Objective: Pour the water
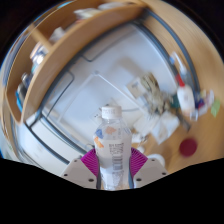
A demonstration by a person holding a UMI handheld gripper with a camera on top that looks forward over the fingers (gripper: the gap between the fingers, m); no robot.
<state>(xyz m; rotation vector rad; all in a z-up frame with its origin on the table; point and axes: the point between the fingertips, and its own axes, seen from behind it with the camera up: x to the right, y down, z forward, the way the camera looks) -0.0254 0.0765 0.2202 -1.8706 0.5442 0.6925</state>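
Bottle [111, 148]: base hidden between the pads [90, 163]; label print too small to read. Clutter [185, 100] beyond, on the table [100, 70], too blurred to identify.

bottle [111, 143] looks like clear glossy plastic with a paper-ish printed label and a pale cap, tongs [112, 163] have matt magenta pads [89, 163] pressed on either side of it, desk [105, 75] is smooth whitish, edged in warm wood
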